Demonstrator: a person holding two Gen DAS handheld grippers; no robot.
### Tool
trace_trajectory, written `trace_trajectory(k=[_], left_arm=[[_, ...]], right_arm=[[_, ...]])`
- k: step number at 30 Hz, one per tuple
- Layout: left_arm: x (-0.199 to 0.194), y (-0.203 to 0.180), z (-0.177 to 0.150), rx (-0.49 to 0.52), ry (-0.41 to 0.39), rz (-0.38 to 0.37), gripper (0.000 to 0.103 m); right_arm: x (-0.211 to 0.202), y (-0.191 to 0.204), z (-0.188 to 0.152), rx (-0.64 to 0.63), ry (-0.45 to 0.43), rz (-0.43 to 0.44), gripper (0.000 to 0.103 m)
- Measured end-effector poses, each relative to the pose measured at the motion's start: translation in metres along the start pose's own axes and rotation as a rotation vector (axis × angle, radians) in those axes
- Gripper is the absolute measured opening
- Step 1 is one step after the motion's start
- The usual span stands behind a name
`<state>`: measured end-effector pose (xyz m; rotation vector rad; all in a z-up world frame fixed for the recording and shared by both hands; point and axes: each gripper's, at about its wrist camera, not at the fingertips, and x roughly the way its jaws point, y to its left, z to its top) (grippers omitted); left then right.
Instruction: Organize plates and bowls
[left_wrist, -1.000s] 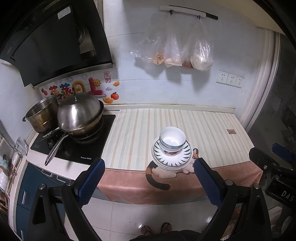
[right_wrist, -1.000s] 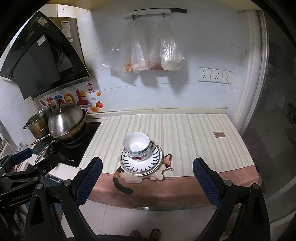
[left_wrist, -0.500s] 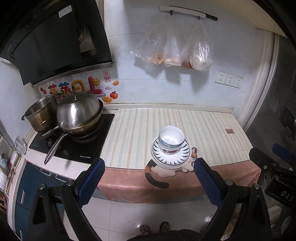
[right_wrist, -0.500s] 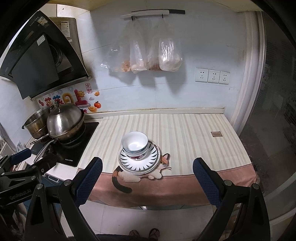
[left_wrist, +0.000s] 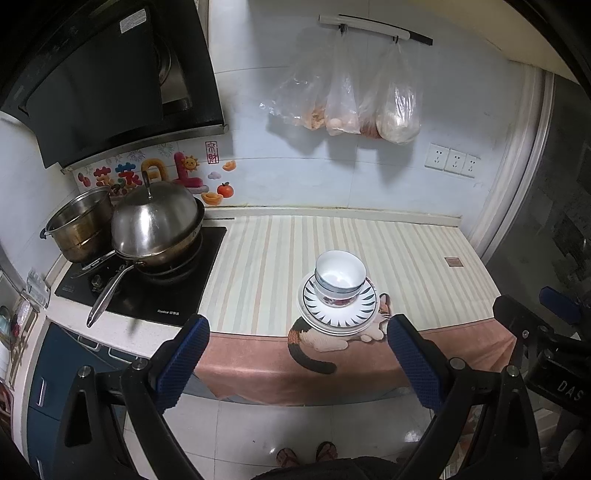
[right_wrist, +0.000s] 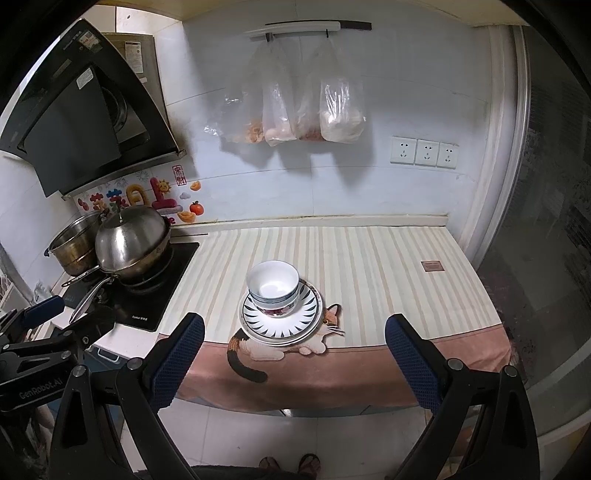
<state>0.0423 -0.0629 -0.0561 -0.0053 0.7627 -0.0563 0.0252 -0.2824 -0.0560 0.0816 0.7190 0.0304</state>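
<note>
White bowls (left_wrist: 339, 275) (right_wrist: 272, 283) sit nested, the top one blue-rimmed, on a stack of plates (left_wrist: 360, 315) (right_wrist: 295, 325) whose top one has a dark ray pattern. The stack stands near the counter's front edge, on the cat print of the cloth. My left gripper (left_wrist: 297, 343) hangs open in front of the counter, well short of the stack, nothing between its blue pads. My right gripper (right_wrist: 295, 345) is likewise open and held back from the edge. Each view shows the other gripper at its side.
A striped cloth (left_wrist: 413, 266) covers the counter and hangs over the front. A lidded steel pan (left_wrist: 155, 221) and a pot (left_wrist: 81, 229) sit on the black cooktop (left_wrist: 159, 295) at left. Plastic bags (left_wrist: 351, 103) hang on the wall. A person's sandalled feet (left_wrist: 306, 454) stand on the tiled floor.
Both views have drifted slightly; the stack sits a little further left in each frame. Bowls and plates have not moved, and both grippers stay open.
</note>
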Motion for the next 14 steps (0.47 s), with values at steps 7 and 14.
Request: trace_trajectory(k=[7,14], left_arm=[[-0.0026,-0.0006,-0.0025,-0.007,0.006,0.0,0.099],[-0.0076,-0.0015,-0.007,-0.022,0.003,0.008,0.099]], right_arm=[[-0.0027,0.0017,-0.0004,-0.003,0.005,-0.005,0.1],[-0.0035,0.0013,0.001,-0.007,0.005,-0.005,0.1]])
